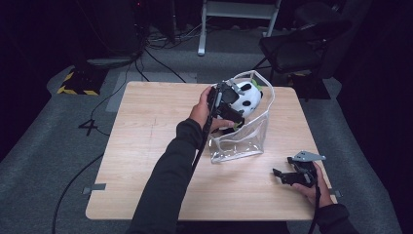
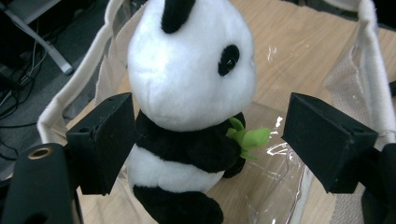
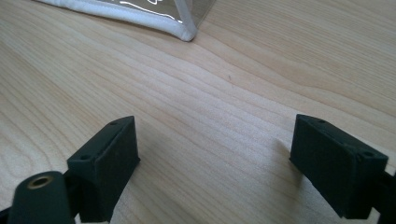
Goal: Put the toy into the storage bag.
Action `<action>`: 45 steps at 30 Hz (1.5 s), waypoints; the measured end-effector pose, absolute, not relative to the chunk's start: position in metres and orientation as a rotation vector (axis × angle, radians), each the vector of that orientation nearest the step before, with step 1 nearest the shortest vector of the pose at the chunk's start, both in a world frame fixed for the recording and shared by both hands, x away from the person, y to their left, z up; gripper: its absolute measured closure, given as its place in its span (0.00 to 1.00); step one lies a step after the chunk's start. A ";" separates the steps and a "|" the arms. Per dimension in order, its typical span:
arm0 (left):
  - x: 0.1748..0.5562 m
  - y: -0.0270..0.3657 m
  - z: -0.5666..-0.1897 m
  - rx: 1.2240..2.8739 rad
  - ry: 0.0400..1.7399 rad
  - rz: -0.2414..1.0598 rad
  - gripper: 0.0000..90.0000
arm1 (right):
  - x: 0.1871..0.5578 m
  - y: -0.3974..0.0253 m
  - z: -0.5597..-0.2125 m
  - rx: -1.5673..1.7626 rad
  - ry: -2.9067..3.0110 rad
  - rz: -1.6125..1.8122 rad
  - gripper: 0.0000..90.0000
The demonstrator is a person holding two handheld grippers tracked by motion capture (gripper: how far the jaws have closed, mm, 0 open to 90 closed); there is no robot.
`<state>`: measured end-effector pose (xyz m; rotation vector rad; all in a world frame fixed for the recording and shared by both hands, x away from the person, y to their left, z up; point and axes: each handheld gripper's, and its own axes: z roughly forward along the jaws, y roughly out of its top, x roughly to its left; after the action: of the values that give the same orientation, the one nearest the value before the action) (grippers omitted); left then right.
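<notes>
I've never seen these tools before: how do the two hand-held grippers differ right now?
The left hand-held gripper is raised at the clear bag, its jaws open around a toy panda; one jaw touches the panda, the other stands clear. The right hand-held gripper sits low over the bare table, with nothing between its jaws. Both have black jaws, wide open.

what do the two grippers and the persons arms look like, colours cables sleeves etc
Both are black handheld devices. The left gripper has two blocky black jaws with small screw holes and a brass-coloured insert near its base. The right gripper looks the same and carries a grey three-cornered plate on top. A black cable trails from each. The person wears dark long sleeves.
</notes>
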<state>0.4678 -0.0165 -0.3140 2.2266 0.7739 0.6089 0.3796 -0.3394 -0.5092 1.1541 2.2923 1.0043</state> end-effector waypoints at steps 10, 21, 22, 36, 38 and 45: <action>0.460 -0.006 -0.305 2.193 0.761 0.639 0.20 | 0.380 -0.339 -0.509 1.154 2.292 1.004 0.17; 0.453 0.007 -0.300 2.152 0.730 0.653 0.19 | 0.380 -0.339 -0.509 1.154 2.292 1.004 0.17; 0.452 0.009 -0.300 2.150 0.730 0.653 0.18 | 0.380 -0.339 -0.509 1.154 2.292 1.004 0.17; 0.446 0.034 -0.300 2.055 0.747 0.679 0.18 | 0.380 -0.339 -0.509 1.154 2.292 1.005 0.17; 0.445 0.037 -0.300 2.045 0.750 0.681 0.18 | 0.380 -0.339 -0.509 1.154 2.292 1.004 0.17; 0.440 0.051 -0.302 2.016 0.751 0.694 0.18 | 0.380 -0.339 -0.509 1.154 2.292 1.004 0.17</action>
<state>0.4401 0.0506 -0.3016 2.0161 0.7511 0.6937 0.3796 -0.3394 -0.5092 1.1540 2.2921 1.0044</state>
